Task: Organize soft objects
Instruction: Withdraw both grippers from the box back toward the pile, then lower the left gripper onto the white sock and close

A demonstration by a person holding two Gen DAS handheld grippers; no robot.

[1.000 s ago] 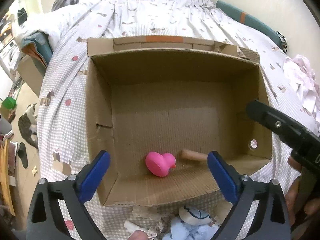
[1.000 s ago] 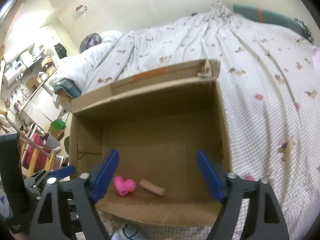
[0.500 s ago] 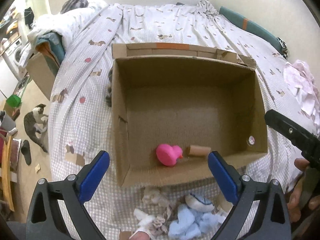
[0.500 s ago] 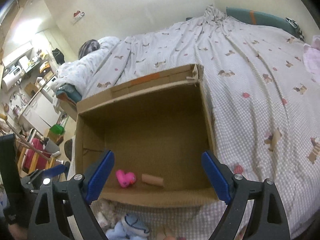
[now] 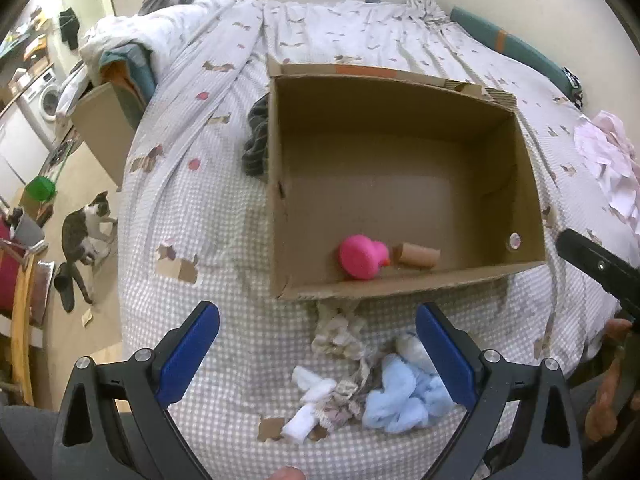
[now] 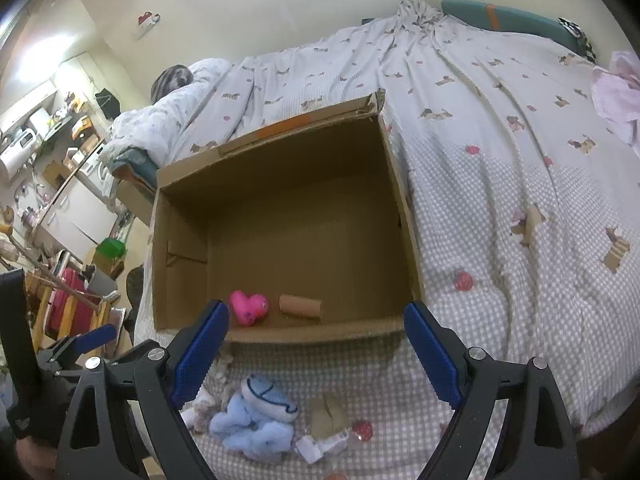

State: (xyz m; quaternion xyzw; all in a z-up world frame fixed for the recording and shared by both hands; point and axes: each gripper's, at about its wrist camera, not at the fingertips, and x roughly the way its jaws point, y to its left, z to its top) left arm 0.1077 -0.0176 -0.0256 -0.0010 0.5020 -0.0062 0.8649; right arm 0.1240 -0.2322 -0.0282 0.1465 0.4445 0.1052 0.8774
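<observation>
On the bed (image 5: pixel 224 216) stands an open box (image 5: pixel 404 284), and inside it, near the front wall, a pink duck (image 5: pixel 362 257) lies just beside a tan roll (image 5: pixel 416 255). In front of the box lies a pile of soft things with a blue cloth (image 5: pixel 404 400). The left gripper (image 5: pixel 318 354) and the right gripper (image 6: pixel 316 354) both hang above this pile with the jaws wide apart and nothing between them.

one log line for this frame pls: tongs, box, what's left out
left tongs open, empty | right tongs open, empty | cardboard box: pink toy, tan roll | light blue soft pile on bed, outside box

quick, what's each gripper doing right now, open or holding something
Left gripper: open, holding nothing, above the blue cloth.
Right gripper: open, holding nothing, near the box.
</observation>
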